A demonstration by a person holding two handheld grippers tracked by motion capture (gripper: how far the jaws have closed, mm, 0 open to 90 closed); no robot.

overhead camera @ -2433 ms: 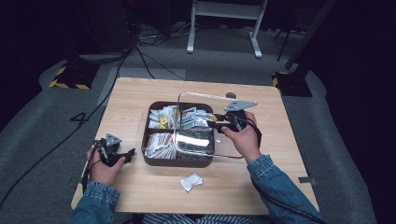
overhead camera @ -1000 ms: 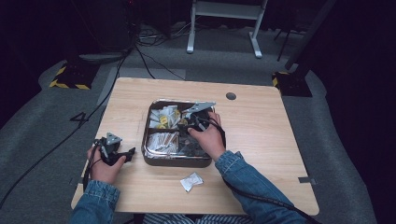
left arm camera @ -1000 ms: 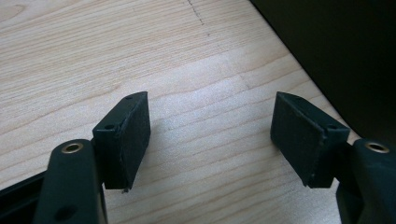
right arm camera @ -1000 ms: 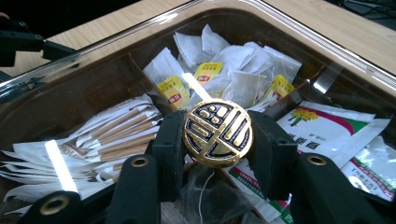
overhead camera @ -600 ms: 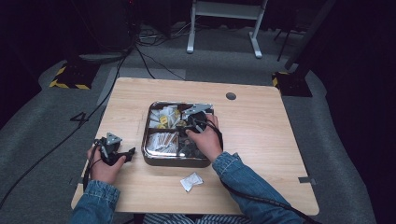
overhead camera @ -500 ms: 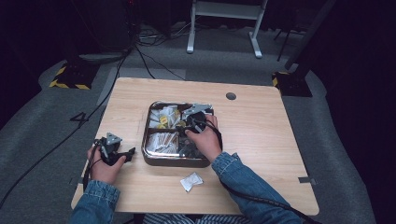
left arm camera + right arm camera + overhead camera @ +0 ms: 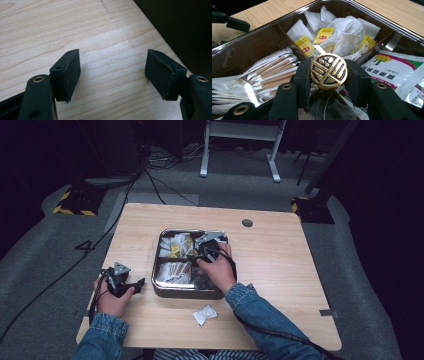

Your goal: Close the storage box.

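now my left gripper (image 7: 131, 285) idles open on the table's (image 7: 280, 270) near left. farther in, my right gripper (image 7: 328, 75) clamps the gold knob (image 7: 328, 71) at the tray's (image 7: 186, 293) centre. next, probably a straight lift.

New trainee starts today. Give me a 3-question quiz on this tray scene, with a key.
1. True or false: the left hand-held gripper holds a tea bag.
2. What is the right hand-held gripper shut on? A) a sugar stick B) the gold knob C) the loose packet
3. Fill in: the loose packet lies on the table, on the person's side of the ____.

Key
1. False: its jaws stand open over bare wood.
2. B: the knob sits between the jaws, above the tray with its tea bags and sugar sticks.
3. tray.
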